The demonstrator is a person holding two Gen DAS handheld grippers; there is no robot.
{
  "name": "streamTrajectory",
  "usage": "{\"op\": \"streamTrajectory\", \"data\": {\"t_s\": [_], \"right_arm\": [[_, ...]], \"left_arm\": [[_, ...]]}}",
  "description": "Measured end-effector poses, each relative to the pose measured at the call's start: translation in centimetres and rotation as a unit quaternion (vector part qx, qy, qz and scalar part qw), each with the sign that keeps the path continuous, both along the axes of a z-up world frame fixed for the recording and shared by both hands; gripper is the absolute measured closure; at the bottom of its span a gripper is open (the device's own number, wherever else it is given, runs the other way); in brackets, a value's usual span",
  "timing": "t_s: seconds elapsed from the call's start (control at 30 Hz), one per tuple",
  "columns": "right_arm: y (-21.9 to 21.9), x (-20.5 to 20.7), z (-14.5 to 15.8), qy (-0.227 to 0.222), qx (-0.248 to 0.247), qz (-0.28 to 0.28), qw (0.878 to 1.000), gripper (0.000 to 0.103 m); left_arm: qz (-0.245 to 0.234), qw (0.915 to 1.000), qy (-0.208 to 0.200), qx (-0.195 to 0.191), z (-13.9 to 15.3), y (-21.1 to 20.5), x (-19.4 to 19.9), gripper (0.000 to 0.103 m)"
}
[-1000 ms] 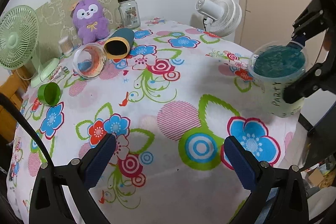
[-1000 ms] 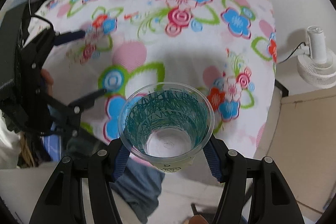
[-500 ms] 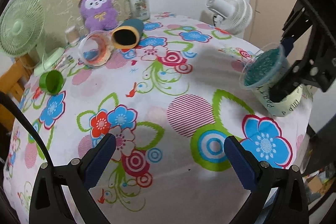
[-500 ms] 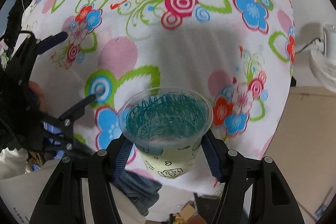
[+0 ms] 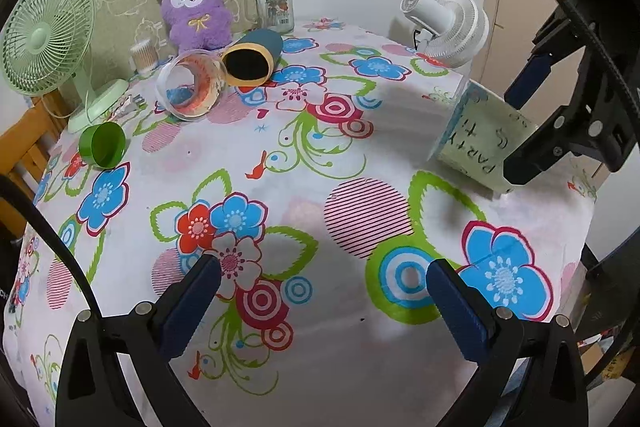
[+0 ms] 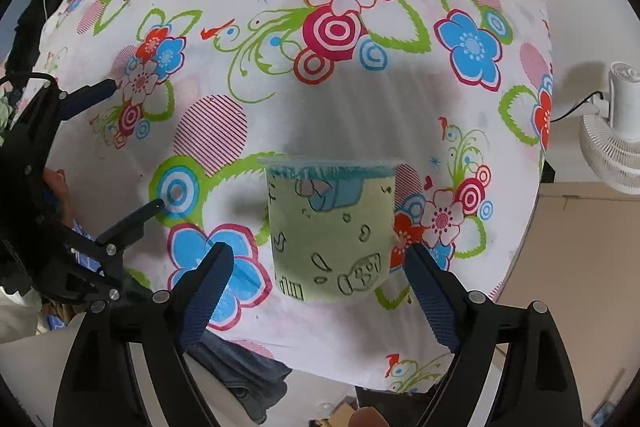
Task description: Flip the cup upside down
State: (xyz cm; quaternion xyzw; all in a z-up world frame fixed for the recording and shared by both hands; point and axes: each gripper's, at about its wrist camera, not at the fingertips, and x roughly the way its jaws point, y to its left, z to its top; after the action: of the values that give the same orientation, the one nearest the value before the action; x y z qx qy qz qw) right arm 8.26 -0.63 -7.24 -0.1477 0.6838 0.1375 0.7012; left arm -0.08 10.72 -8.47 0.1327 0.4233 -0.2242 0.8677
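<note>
The cup (image 6: 332, 227) is clear plastic with a pale green sleeve of doodles and the word PARTY, and teal scribble inside. It hangs tilted at the table's right edge (image 5: 476, 135), with its mouth turned down toward the cloth and its base up toward the right gripper. My right gripper (image 6: 320, 249) straddles the cup's base end. Its blue pads (image 6: 212, 279) stand apart from the cup wall, with cloth showing in both gaps, so it is open. My left gripper (image 5: 322, 275) is open and empty, low over the table's near edge, well left of the cup.
At the back lie a clear cup with orange print (image 5: 192, 87), a teal tumbler (image 5: 254, 59) and a small green cup (image 5: 102, 145). Behind them stand a green fan (image 5: 44, 39), a purple plush (image 5: 196, 7) and a glass jar (image 5: 274, 3). A white fan (image 5: 448, 23) is back right.
The right gripper has turned the cup from mouth-up to mouth-down and lowered it toward the cloth. Its fingers have spread off the cup's sides. The left gripper has held about still.
</note>
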Motion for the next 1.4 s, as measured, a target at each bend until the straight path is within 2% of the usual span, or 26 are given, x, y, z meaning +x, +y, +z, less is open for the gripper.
{"op": "streamTrajectory", "data": {"t_s": [0.33,0.6,0.77,1.07,1.2,1.4], "right_arm": [[-1.7,-1.4,2.0,-0.028,0.044,-0.044,0.998,0.013],[-2.8,-2.4,3.1,-0.044,0.077,-0.057,0.994,0.013],[-4.1,-3.7,3.6,-0.059,0.094,-0.061,0.992,0.013],[-7.7,-6.3,5.2,-0.123,0.131,-0.08,0.98,0.012],[-9.6,-7.5,4.3,-0.137,0.145,-0.085,0.976,0.012],[-12.3,-9.3,2.2,-0.144,0.177,-0.102,0.968,0.012]], "left_arm": [[0.023,0.9992,0.004,-0.031,1.6,0.0,0.5,0.0],[0.041,0.9983,-0.003,-0.041,2.5,-0.2,0.1,0.0],[0.05,0.9968,0.002,-0.062,3.3,-0.8,-0.1,0.0],[0.082,0.9923,0.013,-0.092,4.9,-2.4,-0.4,0.0],[0.101,0.9892,0.019,-0.104,5.2,-3.4,-0.4,0.0],[0.137,0.9804,0.051,-0.132,5.3,-5.0,0.0,0.0]]}}
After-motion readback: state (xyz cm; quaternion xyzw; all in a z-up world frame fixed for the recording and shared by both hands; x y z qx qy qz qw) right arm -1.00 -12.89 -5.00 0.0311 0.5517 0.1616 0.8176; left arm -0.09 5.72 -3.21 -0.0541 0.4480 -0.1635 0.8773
